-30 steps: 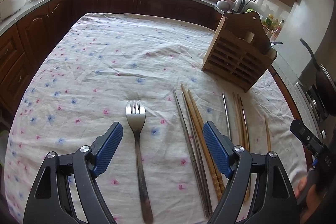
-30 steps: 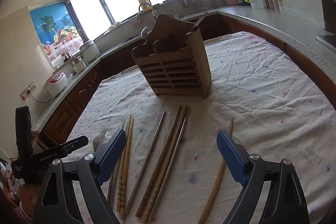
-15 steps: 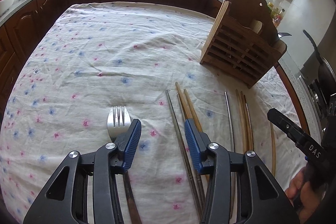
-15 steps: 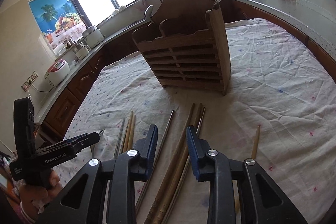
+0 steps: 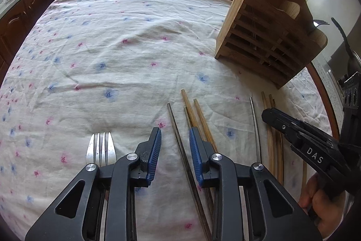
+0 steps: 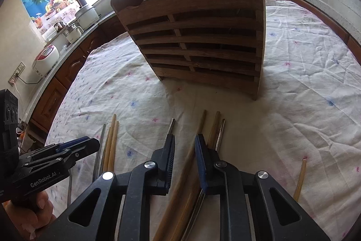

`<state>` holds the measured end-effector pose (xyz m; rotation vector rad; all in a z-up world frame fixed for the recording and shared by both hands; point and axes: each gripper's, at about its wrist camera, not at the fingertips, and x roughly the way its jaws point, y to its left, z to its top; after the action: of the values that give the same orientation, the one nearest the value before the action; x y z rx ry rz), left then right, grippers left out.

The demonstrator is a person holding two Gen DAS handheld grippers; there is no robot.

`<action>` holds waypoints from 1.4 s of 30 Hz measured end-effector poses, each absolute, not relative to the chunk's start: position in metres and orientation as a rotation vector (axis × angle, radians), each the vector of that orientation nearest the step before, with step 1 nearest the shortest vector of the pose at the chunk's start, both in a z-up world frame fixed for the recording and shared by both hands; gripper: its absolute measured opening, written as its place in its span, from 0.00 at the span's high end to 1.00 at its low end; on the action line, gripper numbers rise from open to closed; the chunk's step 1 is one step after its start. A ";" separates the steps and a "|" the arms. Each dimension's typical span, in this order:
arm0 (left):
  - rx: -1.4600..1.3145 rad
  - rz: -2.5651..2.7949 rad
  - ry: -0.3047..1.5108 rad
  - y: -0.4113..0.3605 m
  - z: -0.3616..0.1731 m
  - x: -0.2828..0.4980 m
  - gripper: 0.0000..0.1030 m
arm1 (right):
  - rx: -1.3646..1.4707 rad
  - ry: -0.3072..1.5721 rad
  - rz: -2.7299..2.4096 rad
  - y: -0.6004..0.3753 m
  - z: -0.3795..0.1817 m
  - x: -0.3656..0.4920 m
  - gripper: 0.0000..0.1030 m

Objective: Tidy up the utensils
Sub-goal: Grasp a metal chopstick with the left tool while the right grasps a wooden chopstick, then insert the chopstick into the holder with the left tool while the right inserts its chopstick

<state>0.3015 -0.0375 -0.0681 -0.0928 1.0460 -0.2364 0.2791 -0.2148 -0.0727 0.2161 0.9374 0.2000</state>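
Left gripper (image 5: 175, 145) jaws closing, thin metal chopstick (image 5: 180, 139) between pads, not yet pinched. Right gripper (image 6: 185, 153) jaws closing around wooden chopstick (image 6: 191, 150). Only one stick to be pinched, then carried to wooden holder (image 6: 198, 42).

Left gripper (image 5: 175, 139) lower and shifted right off the fork (image 5: 101, 147), jaws closing from wide, now astride a metal chopstick (image 5: 180, 141); right gripper (image 6: 185, 146) down toward the rack (image 6: 198, 37), jaws closing, a wooden chopstick (image 6: 194, 143) between the pads, contact unclear
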 end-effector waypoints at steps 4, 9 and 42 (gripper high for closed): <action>-0.048 -0.224 1.027 -0.044 -0.070 0.304 0.81 | 0.182 0.932 0.191 -0.212 -0.071 0.284 0.86; -0.024 -0.221 1.014 -0.045 -0.072 0.306 0.94 | 0.126 0.926 0.182 -0.208 -0.070 0.286 0.89; -0.216 -0.389 0.700 0.003 0.076 0.195 0.96 | 0.300 0.605 0.322 -0.230 0.067 0.184 0.95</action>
<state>0.1951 0.0030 0.0758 -0.2156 0.6999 -0.3889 0.1836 -0.2295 0.0665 0.3005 0.6047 0.3220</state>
